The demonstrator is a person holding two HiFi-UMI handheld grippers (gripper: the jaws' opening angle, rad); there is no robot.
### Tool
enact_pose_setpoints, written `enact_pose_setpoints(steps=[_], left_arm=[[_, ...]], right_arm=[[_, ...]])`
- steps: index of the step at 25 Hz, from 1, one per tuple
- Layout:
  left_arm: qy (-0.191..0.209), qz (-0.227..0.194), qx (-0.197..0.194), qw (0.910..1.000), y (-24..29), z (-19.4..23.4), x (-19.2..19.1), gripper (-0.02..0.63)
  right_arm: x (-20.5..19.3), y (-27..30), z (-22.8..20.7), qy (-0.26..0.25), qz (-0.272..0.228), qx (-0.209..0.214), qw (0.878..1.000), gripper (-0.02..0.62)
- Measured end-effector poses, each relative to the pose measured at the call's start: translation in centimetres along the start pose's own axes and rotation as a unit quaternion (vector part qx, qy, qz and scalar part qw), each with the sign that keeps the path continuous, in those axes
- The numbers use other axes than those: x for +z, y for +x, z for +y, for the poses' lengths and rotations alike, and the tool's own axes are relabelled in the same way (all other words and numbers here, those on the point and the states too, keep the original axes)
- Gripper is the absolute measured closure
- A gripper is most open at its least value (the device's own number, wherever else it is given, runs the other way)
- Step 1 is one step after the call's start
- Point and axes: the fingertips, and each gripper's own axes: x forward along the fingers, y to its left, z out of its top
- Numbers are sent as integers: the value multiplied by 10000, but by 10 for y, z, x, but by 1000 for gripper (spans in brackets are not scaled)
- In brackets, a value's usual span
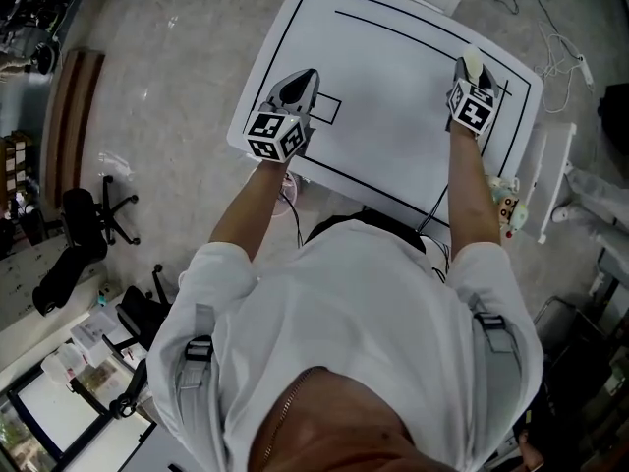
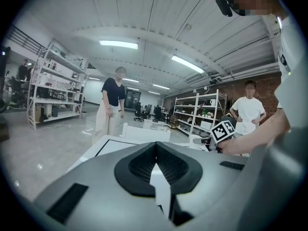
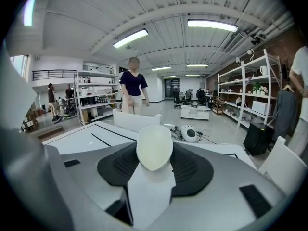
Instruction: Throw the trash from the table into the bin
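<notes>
**Right hand-held gripper gripping a pale scrap over the bench**

At the far left of the head view a black office chair (image 1: 93,219) is standing on the grey floor (image 1: 177,57), well apart from the bench (image 1: 393,87). The wearer (image 1: 344,313), in a white shirt, is reaching both arms forward over this white bench, which is showing black marked lines.

The left hand-held gripper (image 2: 156,154) is hovering over the bench's near left edge, just beside a small black-outlined rectangle (image 1: 327,110). Its jaws are pressing together, ribbed pads meeting, so it is carrying nothing. Beyond it, a bystander in a dark top (image 2: 111,105) is standing on the floor behind a white chair (image 2: 144,131) at the bench's far side. Further right, another bystander in a white top (image 2: 249,110) is standing by the shelves (image 2: 195,112).

The right hand-held gripper (image 1: 471,82) is hanging over the far right part of the bench, near the black border line. Its jaws are standing narrowed onto the piece of trash (image 3: 154,148) — a smooth, cream-coloured oval piece that is sticking out past the tips, with a black pad touching it on each side. What kind of object it is I cannot tell.

To the right of the bench a second white chair (image 1: 552,180) is standing close by, and loose cables (image 1: 560,47) are lying on the floor — a small round white device (image 3: 188,134) is sitting among them.
</notes>
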Motion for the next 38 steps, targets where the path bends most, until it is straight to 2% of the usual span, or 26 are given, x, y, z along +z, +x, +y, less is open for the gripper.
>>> enact_pose_setpoints(steps=[5,9,16,21,27,33,38], left_arm=[[-41,-153,252,9996,-34,8,3,597],[-93,-315,587,9977,-73,24,3,597],[-230,-581,1410,9880,-173,64,-4,597],[-355,-768,1999,9762,-255,84,-15,597],[-568,-974,2834,9523,-366,106,-37,597],[-777,-1046,3555,9256,-465,117,-70,597],[-1049,-1007,3998,9050,-530,114,-107,597]], right_arm=[[17,-18,54,-265,-210,574,9978,402],[27,-38,118,-528,-381,1193,9907,402],[40,-94,264,-905,-645,2543,9607,402],[29,-148,361,-1205,-695,3387,9305,402],[5,-216,468,-1554,-665,4289,8874,402],[-40,-289,551,-1847,-523,5092,8390,402],[-92,-335,601,-2078,-233,5526,8068,403]])
